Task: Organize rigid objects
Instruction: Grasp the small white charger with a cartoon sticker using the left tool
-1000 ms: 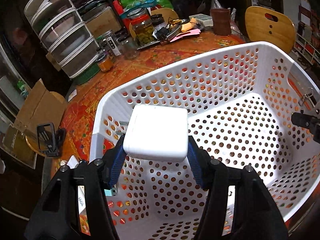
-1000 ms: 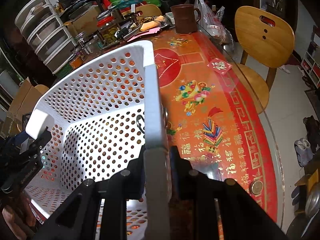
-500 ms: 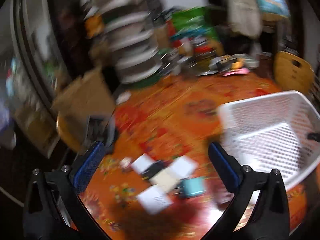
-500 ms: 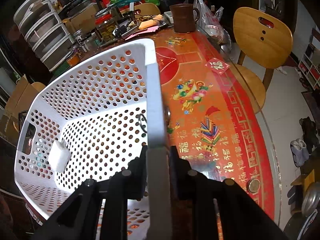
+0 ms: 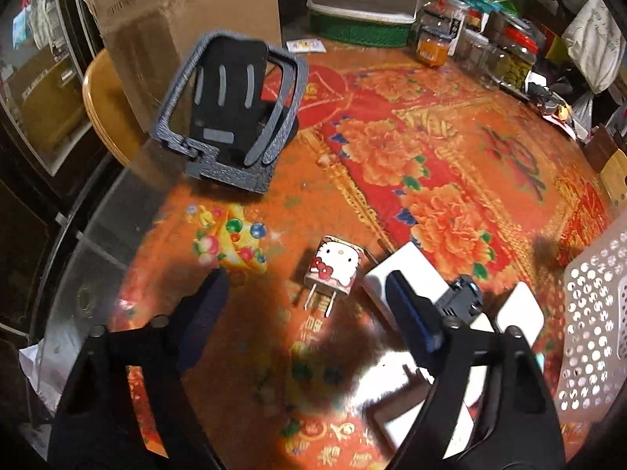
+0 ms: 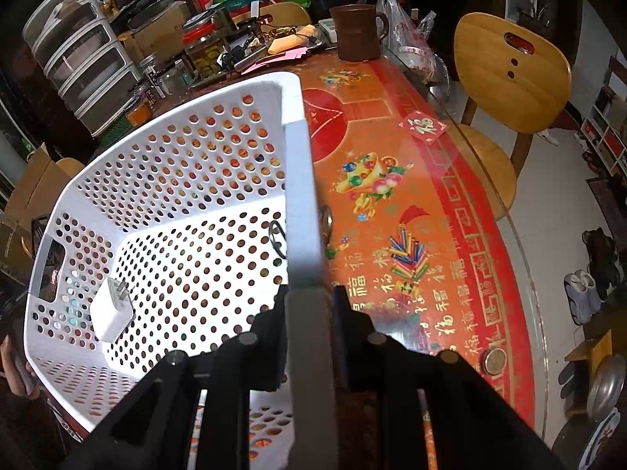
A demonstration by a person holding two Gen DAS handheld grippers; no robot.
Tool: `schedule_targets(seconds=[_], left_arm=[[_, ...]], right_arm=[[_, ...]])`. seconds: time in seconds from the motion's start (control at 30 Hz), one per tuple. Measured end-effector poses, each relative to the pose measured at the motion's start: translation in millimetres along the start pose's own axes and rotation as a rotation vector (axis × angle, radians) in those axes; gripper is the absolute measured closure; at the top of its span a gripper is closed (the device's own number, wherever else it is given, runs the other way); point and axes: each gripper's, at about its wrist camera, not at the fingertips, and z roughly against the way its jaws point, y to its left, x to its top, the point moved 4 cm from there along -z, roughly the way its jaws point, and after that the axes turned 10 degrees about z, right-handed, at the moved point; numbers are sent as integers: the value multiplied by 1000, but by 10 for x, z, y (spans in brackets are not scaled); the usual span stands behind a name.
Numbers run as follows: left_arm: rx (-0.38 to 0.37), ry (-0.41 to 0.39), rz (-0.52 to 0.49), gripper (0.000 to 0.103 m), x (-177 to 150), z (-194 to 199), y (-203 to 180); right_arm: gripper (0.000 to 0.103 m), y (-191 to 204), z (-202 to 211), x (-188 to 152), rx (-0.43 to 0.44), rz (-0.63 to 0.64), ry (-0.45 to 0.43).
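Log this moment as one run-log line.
left gripper: closing, empty, over cat charger | right gripper: shut on basket rim | white charger: in basket

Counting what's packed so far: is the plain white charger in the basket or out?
In. The white charger lies on the perforated floor of the basket, near its handle end.

baskets: 1 (image 6: 176,164) | chargers in basket: 1 (image 6: 111,313) | cartoon-cat plugs: 1 (image 5: 333,274) | phone stands: 1 (image 5: 231,113)

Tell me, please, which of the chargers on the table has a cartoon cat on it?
The small charger lying apart, left of the plain white ones, prongs pointing toward the camera; only it has the cat face and red bow.
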Motion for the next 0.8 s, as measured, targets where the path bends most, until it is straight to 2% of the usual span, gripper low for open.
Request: schedule_targets(seconds=[0.07, 0.23, 0.33, 0.4, 0.5, 0.8], left_arm=[[-14, 5, 21, 37, 12, -75, 2], [8, 21, 53, 46, 98, -225, 25], [29, 39, 37, 63, 94, -319, -48], [31, 41, 31, 78, 80, -335, -110], [69, 6, 8, 78, 72, -297, -160], [204, -176, -38, 78, 165, 428, -247]], right_arm=[[84, 1, 0, 1, 2, -1, 0], [84, 0, -1, 0, 1, 0, 0], [84, 1, -2, -3, 6, -1, 1], [84, 2, -2, -6, 8, -2, 0], [84, 3, -8, 1, 9, -2, 3], [84, 16, -7, 12, 13, 7, 2]])
